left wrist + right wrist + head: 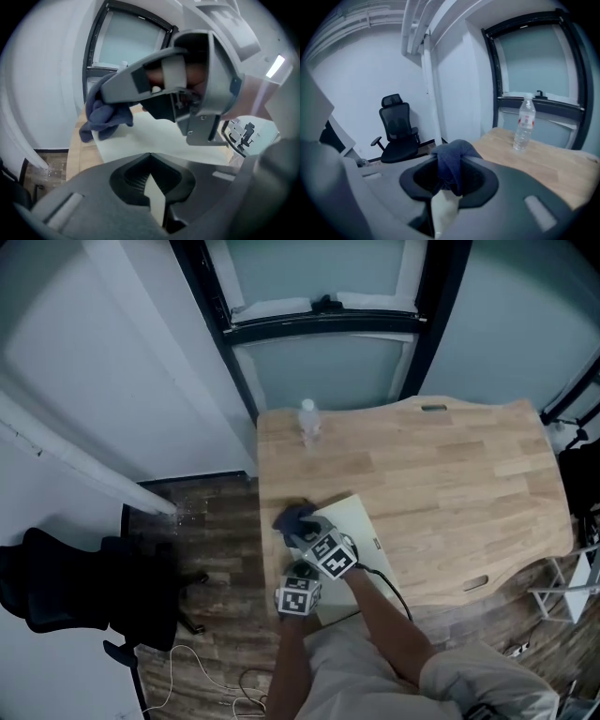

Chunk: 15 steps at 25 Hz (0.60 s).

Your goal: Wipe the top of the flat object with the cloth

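Right claw [447, 187] is clamped on the dark blue cloth [451, 164]: a bunched fold stands up between the jaws, with the rest hanging under them. In the head view the cloth sits on the pale flat sheet [352, 521] at the sheet's 10 o'clock corner, right by the bench [450, 474] edge. The sheet lies at the 7 o'clock corner of the bench and its near end seems to overhang a bit. Left claw [152, 199] is closed on the sheet's 6 o'clock edge; a pale sliver shows pinched between its jaws, so it is acting as the anchor. Handling guess: the cloth is soft, light and compressible. It will drag and fold rather than slide clean, so grip a thick bunch as it is now and press the loose part flat. The sheet looks thin, light and probably smooth, so it would likely skate on the wood or lift at the edge if unpinned. Hold it at the rim, away from the wipe path. Most of the top, from 12 through 4 o'clock, is uncovered, so wiping looks barely under way. The water bottle [308, 422] stands at 12 o'clock from the cloth, well apart and clear of the strokes. It looks light and tippy, so avoid overshoot that way.
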Available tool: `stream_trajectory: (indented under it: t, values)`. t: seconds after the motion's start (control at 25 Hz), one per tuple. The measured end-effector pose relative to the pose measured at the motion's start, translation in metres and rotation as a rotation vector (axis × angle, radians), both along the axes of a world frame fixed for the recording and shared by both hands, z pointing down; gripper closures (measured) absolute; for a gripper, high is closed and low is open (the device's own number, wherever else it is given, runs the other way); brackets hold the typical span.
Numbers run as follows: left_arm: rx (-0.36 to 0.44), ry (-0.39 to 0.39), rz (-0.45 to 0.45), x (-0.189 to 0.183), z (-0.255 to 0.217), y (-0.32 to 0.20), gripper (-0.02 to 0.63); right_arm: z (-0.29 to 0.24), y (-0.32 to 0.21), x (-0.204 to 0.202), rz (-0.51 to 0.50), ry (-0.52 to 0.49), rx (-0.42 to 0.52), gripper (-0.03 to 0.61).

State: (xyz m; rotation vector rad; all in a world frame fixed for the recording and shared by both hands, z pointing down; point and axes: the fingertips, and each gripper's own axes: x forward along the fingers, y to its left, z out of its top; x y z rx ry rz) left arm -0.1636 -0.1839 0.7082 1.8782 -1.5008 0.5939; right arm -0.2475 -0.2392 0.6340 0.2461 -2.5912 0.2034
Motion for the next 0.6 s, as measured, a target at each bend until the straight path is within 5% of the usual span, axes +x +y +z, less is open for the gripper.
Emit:
stream_trajectory:
  t: [0.2, 0.6]
  values:
    - [0.015, -0.034, -0.008, 0.001, -0.006, -0.003, 0.606, 0.059, 0.024, -0.024, -0.216, 0.211, 0.074, 0.477]
    - [0.014, -0.072, -0.059, -0.002, -0.005, -0.002, 0.606, 0.062, 0.024, -0.022, -0.220, 0.217, 0.141, 0.476]
